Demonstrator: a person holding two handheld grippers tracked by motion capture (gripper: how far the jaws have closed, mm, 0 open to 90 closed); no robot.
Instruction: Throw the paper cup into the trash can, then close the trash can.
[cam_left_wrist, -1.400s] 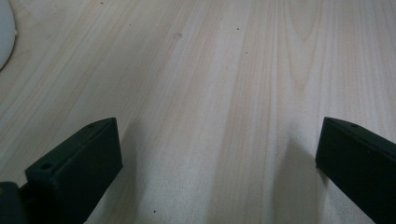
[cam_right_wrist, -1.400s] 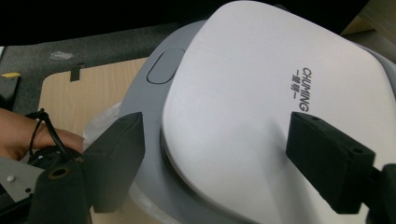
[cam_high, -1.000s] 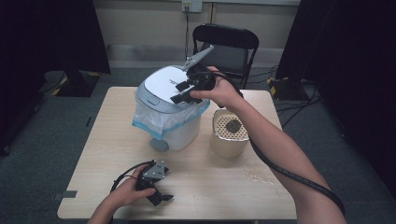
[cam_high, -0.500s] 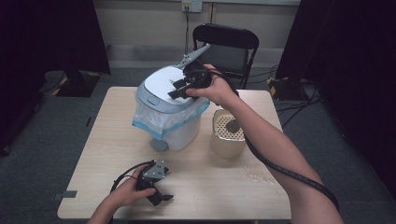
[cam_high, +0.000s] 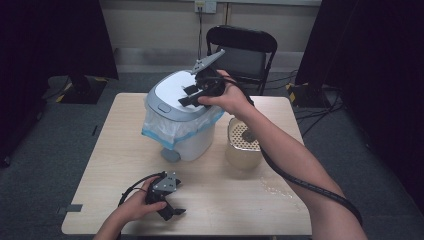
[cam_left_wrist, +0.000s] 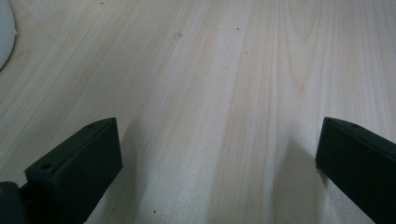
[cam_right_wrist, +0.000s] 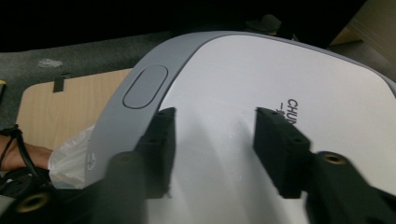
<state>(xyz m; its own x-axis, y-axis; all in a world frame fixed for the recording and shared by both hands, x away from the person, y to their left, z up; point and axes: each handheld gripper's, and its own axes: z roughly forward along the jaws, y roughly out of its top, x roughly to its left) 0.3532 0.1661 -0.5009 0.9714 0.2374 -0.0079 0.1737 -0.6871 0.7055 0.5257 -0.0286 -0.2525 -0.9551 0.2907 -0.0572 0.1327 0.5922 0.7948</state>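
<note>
Room: bare table (cam_high: 240, 210) at the near edge.
Right gripper (cam_high: 192, 96): jaws just opening, over the bin lid (cam_high: 172, 92), maybe touching, holding nothing.
Left gripper (cam_high: 172, 212): wide apart, empty.

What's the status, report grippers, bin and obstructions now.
Right gripper over the bin lid, jaws just opening, nothing between. Left gripper open on the table. Lid closed. Nothing blocking.

We see a pale wooden rectangular table (cam_high: 115, 150). On it stand a white lidded plastic bin (cam_high: 182, 117) with a blue-edged bag liner and, just to its right, a translucent beige tub (cam_high: 243, 145) with a perforated top; our left gripper (cam_high: 167, 202) rests near the front edge.
</note>
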